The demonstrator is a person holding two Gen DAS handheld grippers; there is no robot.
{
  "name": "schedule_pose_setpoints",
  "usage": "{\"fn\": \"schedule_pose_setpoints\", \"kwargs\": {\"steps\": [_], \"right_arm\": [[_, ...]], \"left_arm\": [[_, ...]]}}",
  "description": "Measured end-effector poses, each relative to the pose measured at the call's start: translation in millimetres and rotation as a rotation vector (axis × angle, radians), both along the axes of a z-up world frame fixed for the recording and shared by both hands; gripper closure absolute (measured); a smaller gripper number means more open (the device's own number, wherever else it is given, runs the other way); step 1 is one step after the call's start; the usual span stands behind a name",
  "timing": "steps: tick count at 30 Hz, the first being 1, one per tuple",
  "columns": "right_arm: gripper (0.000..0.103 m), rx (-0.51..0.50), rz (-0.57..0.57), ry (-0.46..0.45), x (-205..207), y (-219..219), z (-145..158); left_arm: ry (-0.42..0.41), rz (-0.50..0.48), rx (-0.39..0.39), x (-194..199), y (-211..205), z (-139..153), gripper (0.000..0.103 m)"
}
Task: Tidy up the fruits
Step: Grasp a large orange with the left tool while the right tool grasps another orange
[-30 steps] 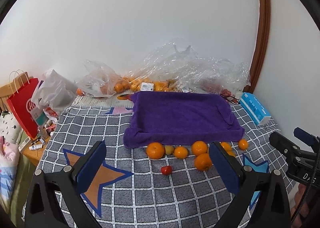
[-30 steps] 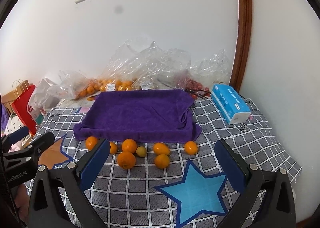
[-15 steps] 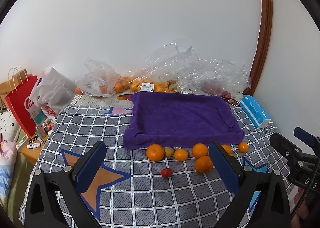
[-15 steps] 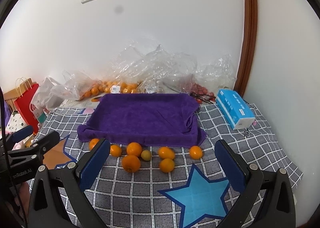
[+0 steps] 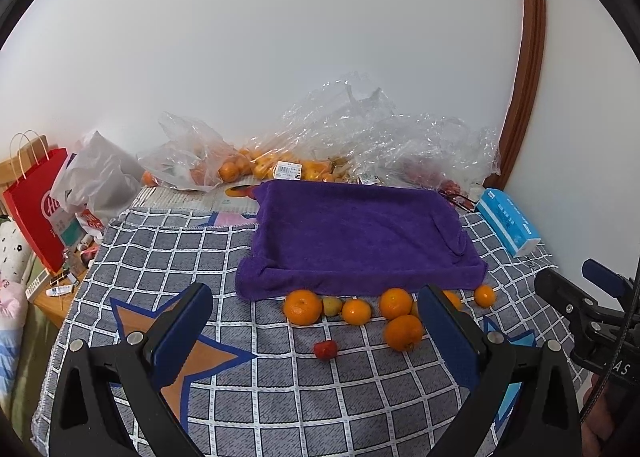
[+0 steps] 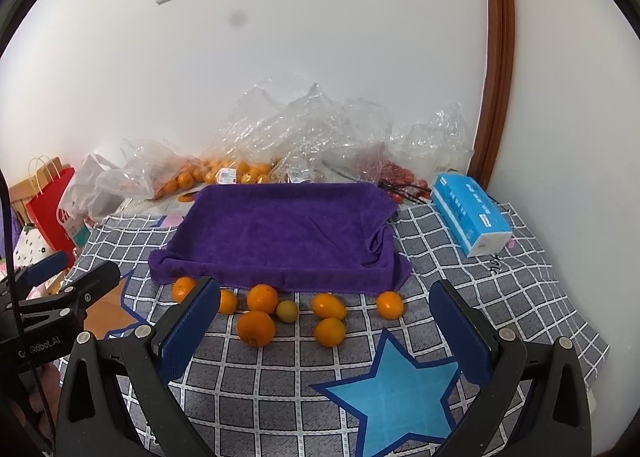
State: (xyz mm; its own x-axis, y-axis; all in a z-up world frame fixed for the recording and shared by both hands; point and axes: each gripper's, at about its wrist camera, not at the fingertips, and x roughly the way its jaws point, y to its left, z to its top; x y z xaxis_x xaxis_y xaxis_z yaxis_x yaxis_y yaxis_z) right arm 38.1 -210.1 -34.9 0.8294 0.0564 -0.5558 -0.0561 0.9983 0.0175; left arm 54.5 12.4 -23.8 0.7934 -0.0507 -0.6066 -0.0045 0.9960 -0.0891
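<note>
A purple towel-lined tray (image 5: 360, 233) (image 6: 280, 233) lies on the checked cloth, nothing in it. Along its near edge sit several oranges (image 5: 302, 306) (image 6: 256, 327), one small yellow-green fruit (image 5: 332, 305) (image 6: 287, 311) and a small red fruit (image 5: 325, 349). My left gripper (image 5: 314, 331) hovers open above the cloth, short of the fruit row, its blue pads wide apart and holding nothing. Over a blue star patch, my right gripper (image 6: 324, 323) is likewise open and holds nothing. Each gripper shows at the edge of the other's view.
Clear plastic bags (image 5: 360, 137) with more oranges and red fruit lie against the white wall behind the tray. A blue tissue pack (image 6: 470, 213) sits at the right. A red paper bag (image 5: 38, 201) and a grey bag stand at the left past the cloth's edge.
Both grippers have tilted or risen slightly, so the tray and fruit sit a little lower in each view. No fruit has moved, and both pairs of jaws stay wide apart.
</note>
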Motion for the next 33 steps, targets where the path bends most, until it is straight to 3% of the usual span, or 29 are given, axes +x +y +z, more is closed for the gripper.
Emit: {"fn": "schedule_pose_setpoints", "kwargs": {"steps": [9, 22, 25, 33], "right_arm": [[0.0, -0.002, -0.019, -0.001, 12.4, 2.6, -12.9], [0.0, -0.032, -0.036, 0.019, 26.0, -4.2, -34.0], [0.001, -0.042, -0.049, 0.06, 36.7, -8.0, -42.7], [0.027, -0.009, -0.022, 0.207, 58.2, -17.3, -94.4]], "left_arm": [[0.015, 0.019, 0.036, 5.1, 3.0, -14.8, 0.0], [0.076, 0.033, 0.01, 23.5, 14.3, -35.5, 0.0], [0.096, 0.04, 0.005, 26.4, 21.2, -46.3, 0.0], [0.187, 0.067, -0.055, 42.2, 43.0, -80.5, 0.009]]}}
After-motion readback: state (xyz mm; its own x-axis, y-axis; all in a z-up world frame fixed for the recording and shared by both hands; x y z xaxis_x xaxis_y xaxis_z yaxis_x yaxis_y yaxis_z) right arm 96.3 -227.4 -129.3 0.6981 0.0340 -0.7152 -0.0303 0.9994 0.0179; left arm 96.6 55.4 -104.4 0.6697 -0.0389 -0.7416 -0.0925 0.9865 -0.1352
